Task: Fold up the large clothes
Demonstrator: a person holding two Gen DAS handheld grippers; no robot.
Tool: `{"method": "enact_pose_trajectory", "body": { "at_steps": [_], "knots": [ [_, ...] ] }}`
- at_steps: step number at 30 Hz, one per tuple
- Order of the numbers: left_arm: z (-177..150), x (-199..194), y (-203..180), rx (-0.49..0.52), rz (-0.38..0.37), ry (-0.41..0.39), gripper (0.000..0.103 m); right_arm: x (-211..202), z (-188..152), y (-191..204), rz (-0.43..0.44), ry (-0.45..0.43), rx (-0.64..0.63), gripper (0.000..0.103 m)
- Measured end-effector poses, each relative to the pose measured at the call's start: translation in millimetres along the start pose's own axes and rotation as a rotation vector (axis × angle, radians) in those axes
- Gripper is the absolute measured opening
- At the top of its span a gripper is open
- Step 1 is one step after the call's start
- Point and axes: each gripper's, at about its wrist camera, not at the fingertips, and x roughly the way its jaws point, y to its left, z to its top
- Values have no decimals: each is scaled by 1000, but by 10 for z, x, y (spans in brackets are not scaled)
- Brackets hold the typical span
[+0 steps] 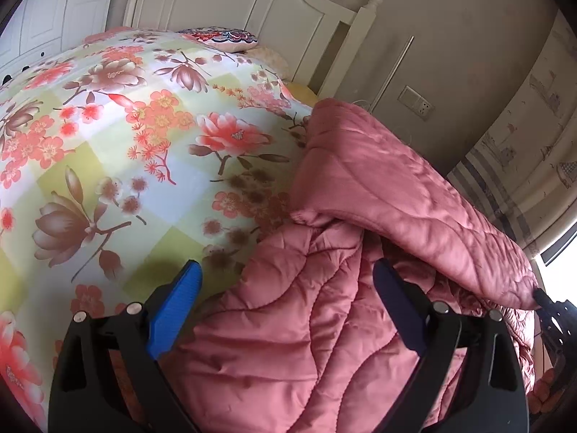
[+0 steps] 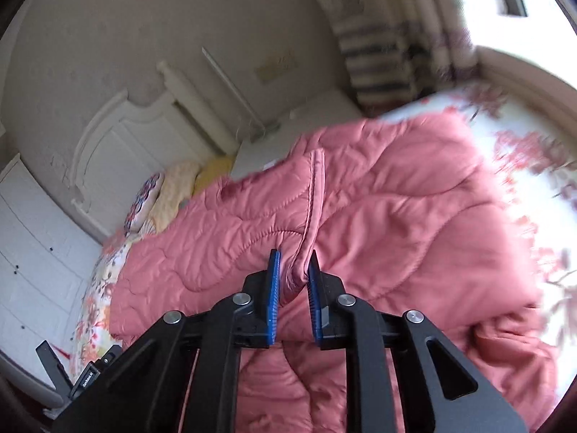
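Pink quilted padded coat lying on floral-sheeted bed, right tool pinching a seamed coat fold, seen only in right view, left tool spreading wide, gripping nothing, hovering over coat edge, white headboard behind.

My left gripper has a matte black frame of two broad arms, each cut with an elongated slot. Round silver pivot pins sit at the linkage joints. Its fingers carry ribbed blue pads. My right gripper is the same build: black linkage bars, four silver pins, and blue pads with fine horizontal ridges on black backing plates.
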Motion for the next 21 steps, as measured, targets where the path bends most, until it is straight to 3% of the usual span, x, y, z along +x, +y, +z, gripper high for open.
{"method": "enact_pose_trajectory", "body": {
  "at_steps": [5,10,13,15,17,21],
  "knots": [
    [-3,8,20,-11,0,5,95,-203,-12,-135,-47,-41,8,16],
    [-7,17,31,-20,5,13,95,108,-156,-188,-145,83,-65,17],
    [-6,17,42,-31,4,16,96,33,-149,-90,-202,62,-103,37],
    [-8,18,35,-26,7,17,96,-93,-114,24,-261,4,-132,69],
    [-7,19,26,-19,9,19,96,-231,-86,261,-284,-84,-229,71],
    [-4,13,23,-17,11,20,96,-109,-105,740,-275,-88,-425,70]
  ]
}}
